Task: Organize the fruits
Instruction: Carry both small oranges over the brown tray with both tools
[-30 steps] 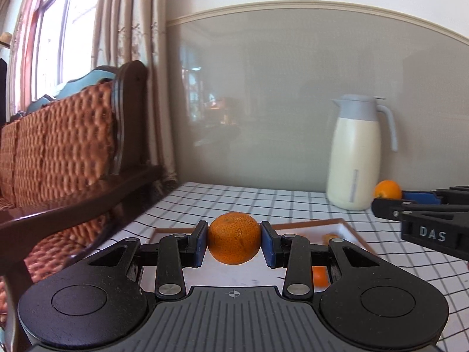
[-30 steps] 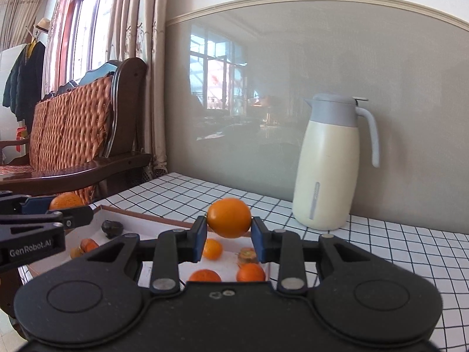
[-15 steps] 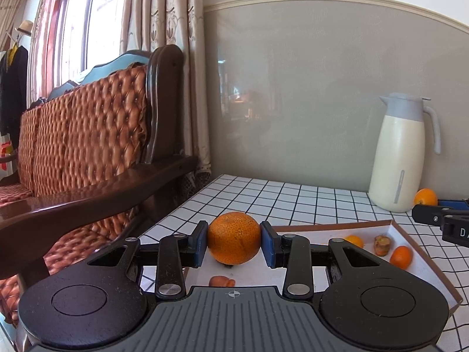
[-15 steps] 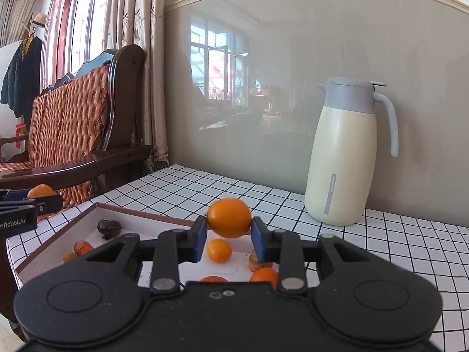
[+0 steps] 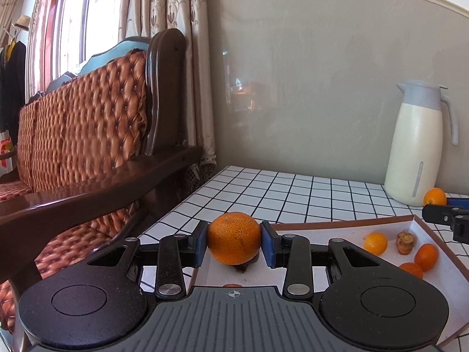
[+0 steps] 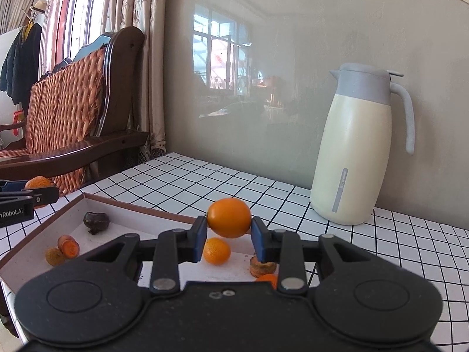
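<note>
My left gripper [image 5: 234,242] is shut on a rough-skinned mandarin [image 5: 234,237], held above the near left end of a shallow white box [image 5: 346,226] with a brown rim. My right gripper [image 6: 228,230] is shut on a smooth small orange [image 6: 229,217] over the same box [image 6: 134,203]. Inside the box lie several small oranges [image 6: 216,250], carrot pieces [image 6: 69,245] and a dark wrinkled fruit [image 6: 95,221]. The right gripper with its orange [image 5: 435,196] shows at the right edge of the left wrist view, and the left gripper's mandarin [image 6: 37,182] shows at the left edge of the right wrist view.
A cream and grey thermos jug [image 6: 362,146] stands on the checked tablecloth [image 6: 205,176] behind the box, near the grey wall. A wooden sofa with orange quilted cushions [image 5: 88,123] runs along the table's left side, its armrest [image 5: 96,187] close to the table edge. Curtains hang behind it.
Both grippers moved sideways and slightly down over the box, each still gripping its fruit. The left wrist view swung left, so the sofa fills more of it and the jug sits farther right.
</note>
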Motion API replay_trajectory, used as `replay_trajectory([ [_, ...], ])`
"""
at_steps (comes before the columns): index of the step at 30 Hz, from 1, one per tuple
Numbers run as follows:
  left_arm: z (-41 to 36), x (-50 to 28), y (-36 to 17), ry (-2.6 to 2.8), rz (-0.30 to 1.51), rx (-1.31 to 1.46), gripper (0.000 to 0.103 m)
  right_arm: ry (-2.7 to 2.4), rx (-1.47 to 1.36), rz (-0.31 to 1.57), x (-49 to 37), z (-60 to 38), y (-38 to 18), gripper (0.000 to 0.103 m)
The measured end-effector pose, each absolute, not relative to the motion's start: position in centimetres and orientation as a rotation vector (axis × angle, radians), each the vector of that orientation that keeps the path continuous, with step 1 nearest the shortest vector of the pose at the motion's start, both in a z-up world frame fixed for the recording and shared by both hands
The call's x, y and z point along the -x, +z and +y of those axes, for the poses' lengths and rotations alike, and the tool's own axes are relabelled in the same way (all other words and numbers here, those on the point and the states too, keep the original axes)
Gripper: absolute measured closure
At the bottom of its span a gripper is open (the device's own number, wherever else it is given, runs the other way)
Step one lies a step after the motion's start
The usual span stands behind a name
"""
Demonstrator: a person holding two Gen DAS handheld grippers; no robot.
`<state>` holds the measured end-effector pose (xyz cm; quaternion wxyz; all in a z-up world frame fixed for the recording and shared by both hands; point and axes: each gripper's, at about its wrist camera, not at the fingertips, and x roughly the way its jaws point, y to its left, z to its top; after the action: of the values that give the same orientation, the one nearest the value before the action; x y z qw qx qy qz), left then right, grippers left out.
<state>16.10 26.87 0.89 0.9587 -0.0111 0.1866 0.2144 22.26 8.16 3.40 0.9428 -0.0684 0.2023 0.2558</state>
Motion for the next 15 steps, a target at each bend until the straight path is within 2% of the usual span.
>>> replay_trajectory([
  [13, 27.8, -19.3, -0.3, 0.435, 0.41, 0.025, 0.064, 0.543, 0.115, 0.481, -25.3, 8.4, 2.3, 0.079],
  [14, 27.9, -19.4, -0.4, 0.437, 0.407, 0.024, 0.064, 0.546, 0.131, 0.481, -25.4, 8.5, 2.3, 0.074],
  [15, 27.8, -19.4, -0.4, 0.441, 0.391, 0.022, 0.063, 0.521, 0.147, 0.468, -25.4, 8.5, 2.3, 0.065],
])
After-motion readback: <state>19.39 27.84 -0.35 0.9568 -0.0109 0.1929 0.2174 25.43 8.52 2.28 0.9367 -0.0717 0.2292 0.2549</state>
